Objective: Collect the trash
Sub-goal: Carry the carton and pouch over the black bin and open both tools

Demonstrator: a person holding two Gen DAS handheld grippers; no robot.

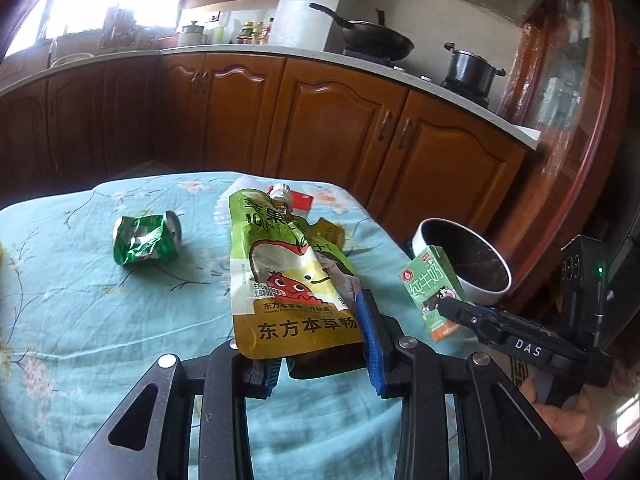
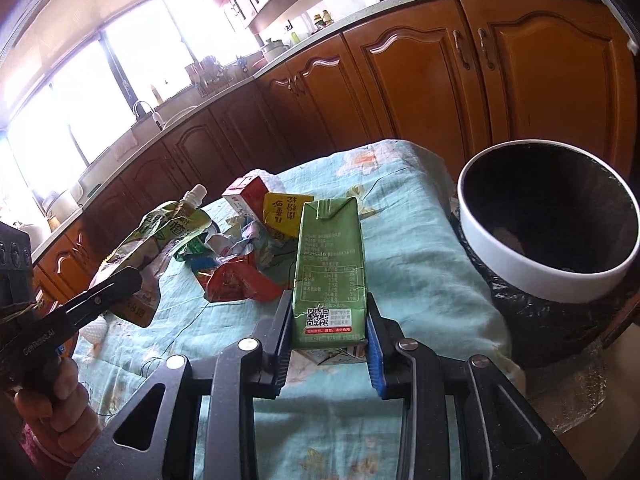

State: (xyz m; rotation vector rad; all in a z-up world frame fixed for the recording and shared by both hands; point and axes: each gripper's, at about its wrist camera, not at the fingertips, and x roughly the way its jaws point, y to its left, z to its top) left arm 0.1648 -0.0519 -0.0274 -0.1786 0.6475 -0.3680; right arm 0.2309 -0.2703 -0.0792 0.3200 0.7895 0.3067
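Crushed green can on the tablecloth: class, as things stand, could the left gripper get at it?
Probably not yet. The left gripper is shut on the juice pouch, so its jaws are occupied. The crushed green can lies apart on the tablecloth with nothing around it.

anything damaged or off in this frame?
Crushed green can lies on its side on the table cloth, dented. Crumpled wrappers are piled mid-table. No spill visible. Left gripper holds the juice pouch; right gripper holds the green milk carton beside the bin.
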